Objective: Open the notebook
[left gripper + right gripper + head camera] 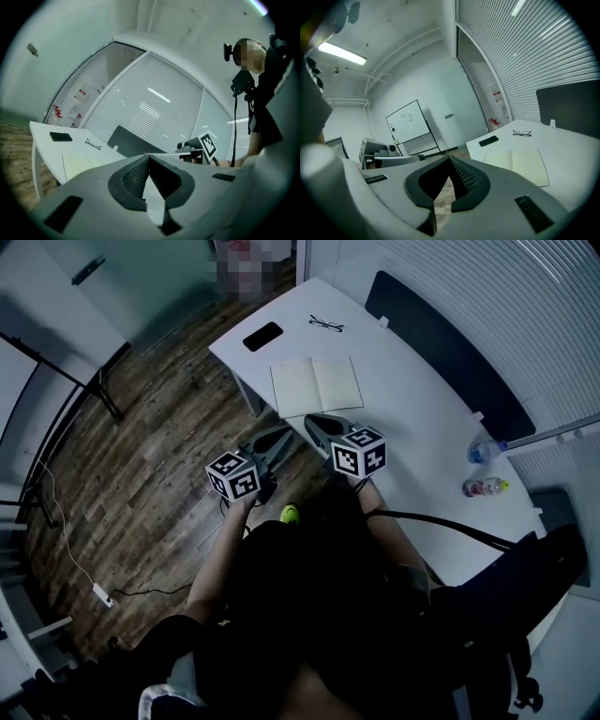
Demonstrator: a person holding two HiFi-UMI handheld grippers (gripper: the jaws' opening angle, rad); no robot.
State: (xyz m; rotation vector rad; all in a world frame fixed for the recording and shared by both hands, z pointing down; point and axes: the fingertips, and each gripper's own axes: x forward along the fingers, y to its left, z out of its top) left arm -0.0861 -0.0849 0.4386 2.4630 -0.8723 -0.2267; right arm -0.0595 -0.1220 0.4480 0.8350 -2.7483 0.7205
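Note:
The notebook (316, 385) lies open on the white table (412, 427), showing two blank pale pages; the right gripper view has it at the right (520, 164), and the left gripper view shows one page (77, 164). My left gripper (284, 435) hangs off the table's near edge over the wooden floor, shut and empty (149, 157). My right gripper (315, 420) is just short of the notebook's near edge, also shut with nothing between its jaws (450, 159). Neither gripper touches the notebook.
A black phone (262, 336) and a pair of glasses (326, 324) lie beyond the notebook. Two small bottles (486, 470) stand at the table's right. A dark panel (450, 352) lines the far edge. A whiteboard stand (410, 123) stands on the floor.

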